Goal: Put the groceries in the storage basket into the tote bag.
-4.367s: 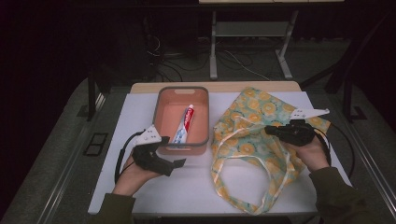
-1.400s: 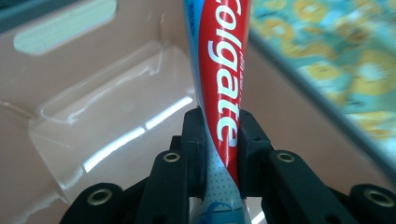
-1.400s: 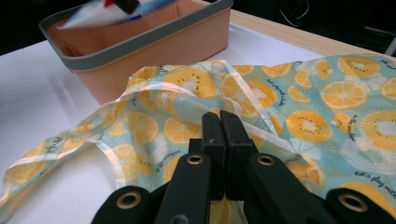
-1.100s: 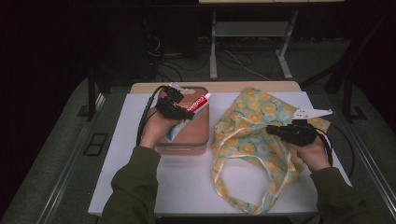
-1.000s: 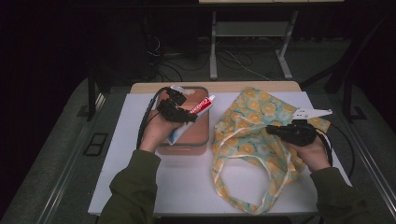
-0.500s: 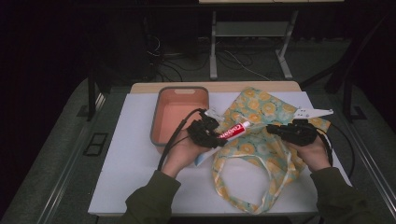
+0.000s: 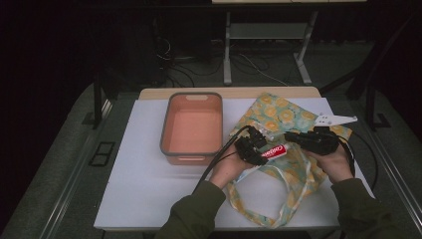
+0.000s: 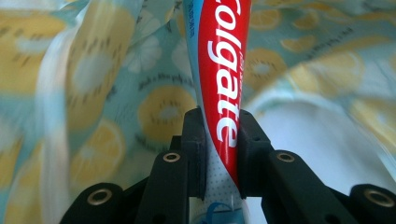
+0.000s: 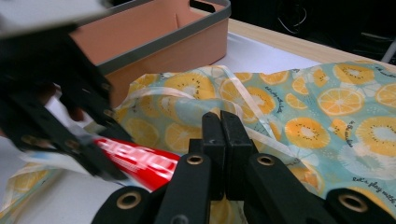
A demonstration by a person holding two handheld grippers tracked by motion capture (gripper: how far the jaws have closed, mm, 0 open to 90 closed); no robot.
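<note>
In the high view the counter (image 7: 149, 199) fills the lower middle of the frame. The tub (image 7: 191, 127) sits on it left of centre, and the fabric bag (image 7: 278, 112) lies just right of the tub. The toothpaste tube (image 7: 274, 151) is over the bag's left part, between the left gripper (image 7: 253, 149) and the right gripper (image 7: 298, 138), which lies further right over the bag.

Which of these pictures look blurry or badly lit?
High view: dark surroundings, lit table. Left gripper view: toothpaste tube sharp, fruit-print bag blurred and washed out. Right gripper view: the left tool smeared by motion blur, bin fairly clear.
</note>
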